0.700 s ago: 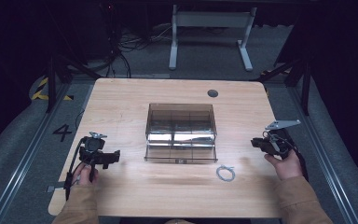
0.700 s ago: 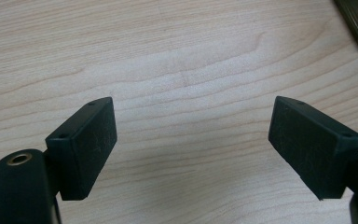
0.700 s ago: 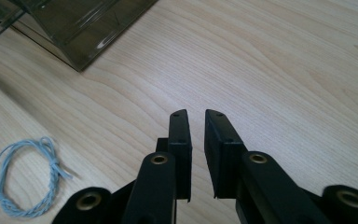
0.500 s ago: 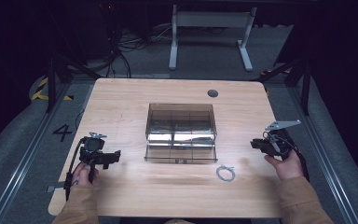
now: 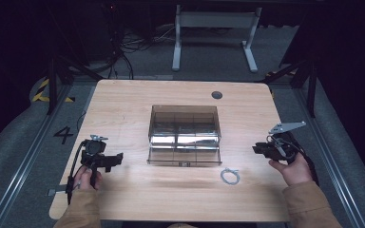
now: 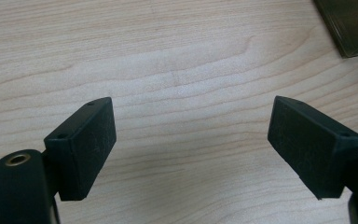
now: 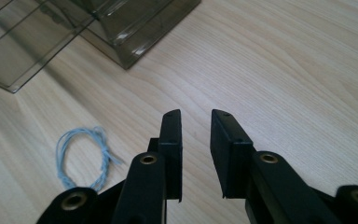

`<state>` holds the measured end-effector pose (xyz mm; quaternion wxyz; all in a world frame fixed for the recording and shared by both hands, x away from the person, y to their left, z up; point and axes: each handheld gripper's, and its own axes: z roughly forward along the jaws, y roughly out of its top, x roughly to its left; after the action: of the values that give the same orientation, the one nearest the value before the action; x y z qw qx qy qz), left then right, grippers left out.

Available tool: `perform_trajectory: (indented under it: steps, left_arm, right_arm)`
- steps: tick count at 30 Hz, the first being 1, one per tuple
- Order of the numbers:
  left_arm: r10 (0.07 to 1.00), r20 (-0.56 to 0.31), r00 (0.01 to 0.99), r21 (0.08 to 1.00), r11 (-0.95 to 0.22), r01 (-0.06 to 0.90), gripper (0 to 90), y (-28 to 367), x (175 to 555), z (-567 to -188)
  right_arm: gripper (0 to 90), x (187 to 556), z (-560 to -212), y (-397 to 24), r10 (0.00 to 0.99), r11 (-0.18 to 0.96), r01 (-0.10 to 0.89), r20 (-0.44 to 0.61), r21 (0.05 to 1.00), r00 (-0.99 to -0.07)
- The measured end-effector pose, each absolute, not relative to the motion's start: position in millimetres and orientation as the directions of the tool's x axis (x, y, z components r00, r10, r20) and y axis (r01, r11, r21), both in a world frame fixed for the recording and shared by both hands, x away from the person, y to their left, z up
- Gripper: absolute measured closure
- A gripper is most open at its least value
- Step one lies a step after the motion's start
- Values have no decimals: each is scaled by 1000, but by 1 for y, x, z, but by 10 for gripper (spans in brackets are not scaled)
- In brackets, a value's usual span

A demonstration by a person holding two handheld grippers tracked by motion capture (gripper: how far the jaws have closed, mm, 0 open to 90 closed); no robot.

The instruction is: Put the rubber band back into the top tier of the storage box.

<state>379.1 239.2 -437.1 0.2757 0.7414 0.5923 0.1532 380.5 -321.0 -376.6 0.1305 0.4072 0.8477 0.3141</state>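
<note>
Near the counter's [image 5: 123, 104] front edge lay a coiled pale-blue wire [image 5: 229, 176], just ahead of the smoky clear box [image 5: 184, 135] with its tray pulled out. Beside the wire, the right gripper [image 5: 260, 148] hovered, jaws slightly apart and empty. Well away, the left gripper [image 5: 116, 159] held its jaws wide over bare wood.

One wooden counter [image 5: 123, 109] carries one smoked clear plastic box [image 5: 184, 134] with divided compartments and one small coil of pale blue wire [image 5: 229, 176]. Two grippers are over it, the left gripper [image 5: 119, 158] and the right gripper [image 5: 257, 148], each in one hand. One dark round grommet [image 5: 216, 95] sits in the counter's far side.
</note>
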Motion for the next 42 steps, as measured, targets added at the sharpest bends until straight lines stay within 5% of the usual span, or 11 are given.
perform_trajectory:
  steps: [24, 42]
  left_arm:
    - [963, -90, 255, 590, -155, 792, 161, 235, 378, -438]
    - [959, -100, 265, 585, -159, 796, 160, 234, 377, -439]
  right_arm:
    - [725, 360, -351, -293, 715, 535, 590, 48, 605, -698]
    - [680, 364, -367, -275, 688, 555, 587, 71, 589, -722]
